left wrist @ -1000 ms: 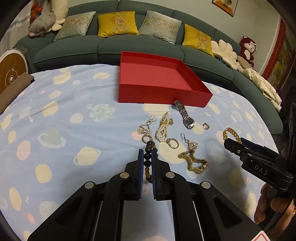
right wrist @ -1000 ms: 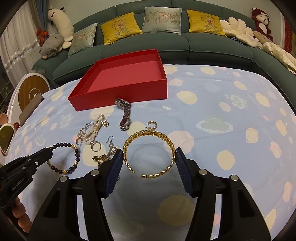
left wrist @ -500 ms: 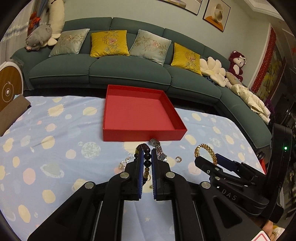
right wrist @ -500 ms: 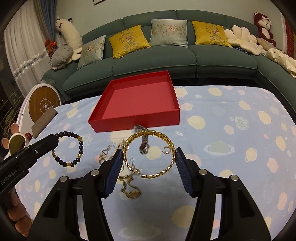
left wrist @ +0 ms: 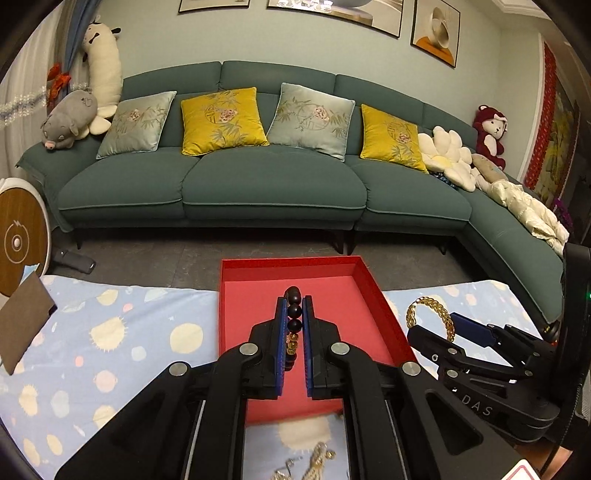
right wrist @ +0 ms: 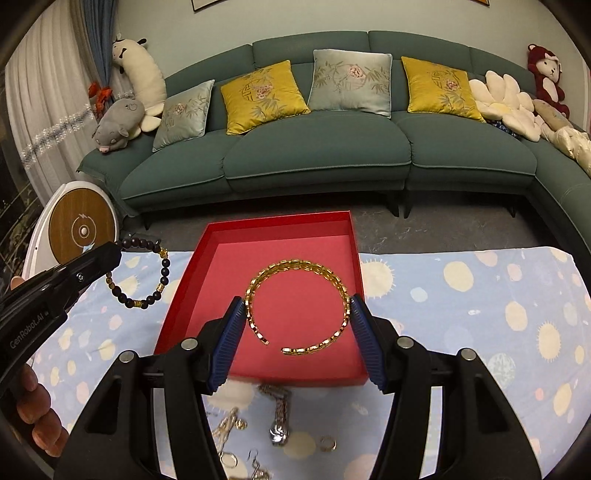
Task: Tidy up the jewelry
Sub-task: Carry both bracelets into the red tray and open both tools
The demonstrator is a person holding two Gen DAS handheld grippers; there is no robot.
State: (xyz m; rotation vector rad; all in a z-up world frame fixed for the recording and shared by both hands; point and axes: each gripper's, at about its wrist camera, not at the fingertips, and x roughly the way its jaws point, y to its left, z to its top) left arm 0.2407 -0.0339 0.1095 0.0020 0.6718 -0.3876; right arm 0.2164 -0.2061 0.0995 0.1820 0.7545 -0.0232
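Red box rim beneath both bracelets

This is a home living room. A long green corner sofa fills the back, set with yellow cushions and pale embroidered ones, and soft toys sit at both ends: a grey pig and a red monkey. Framed pictures hang on the wall, a curtain hangs at the left, and a planet-patterned cloth covers the counter.
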